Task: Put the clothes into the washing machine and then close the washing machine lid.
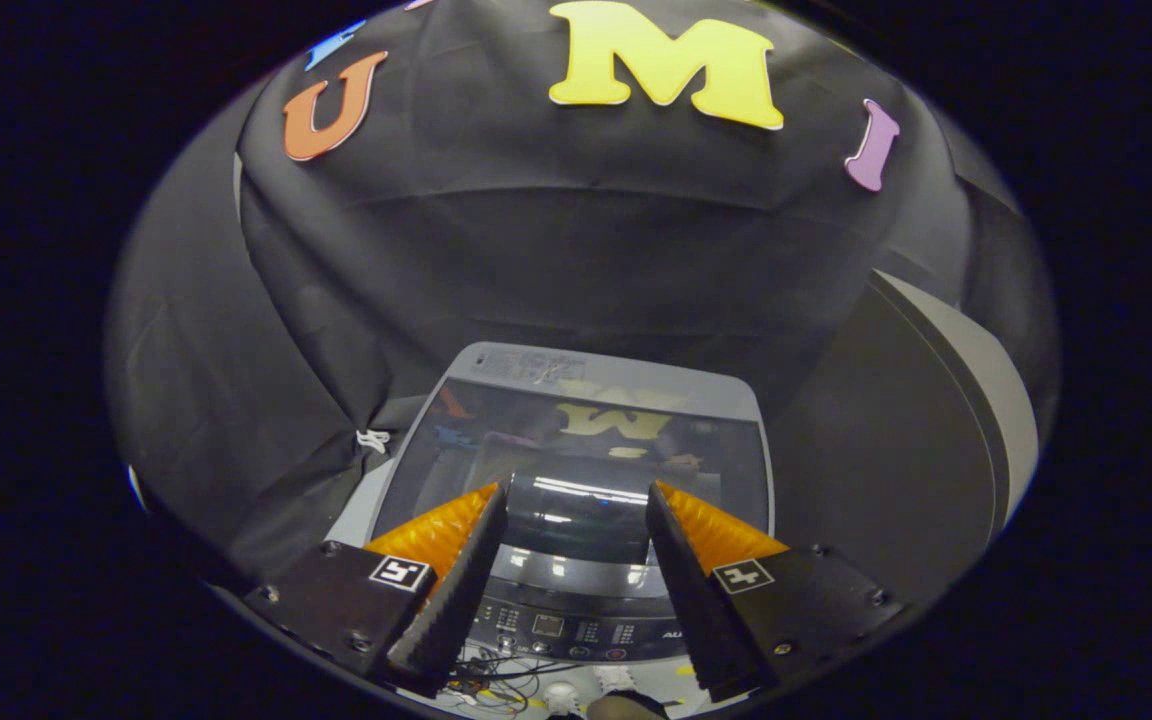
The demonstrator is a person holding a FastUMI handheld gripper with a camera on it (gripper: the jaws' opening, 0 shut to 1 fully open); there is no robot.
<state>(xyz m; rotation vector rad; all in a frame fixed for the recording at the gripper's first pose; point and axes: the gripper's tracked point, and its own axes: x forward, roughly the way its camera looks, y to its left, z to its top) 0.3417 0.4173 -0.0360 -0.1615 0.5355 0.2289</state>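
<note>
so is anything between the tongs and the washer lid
Nothing visible. The open tongs hover over the washing machine, its glass lid lying closed just ahead of the fingertips. No clothes can be seen.

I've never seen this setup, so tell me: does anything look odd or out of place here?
Nothing stands out. The grey top-loading washing machine sits square, its dark glass lid down flat and intact. The gripper hangs open above it, holding nothing.
</note>
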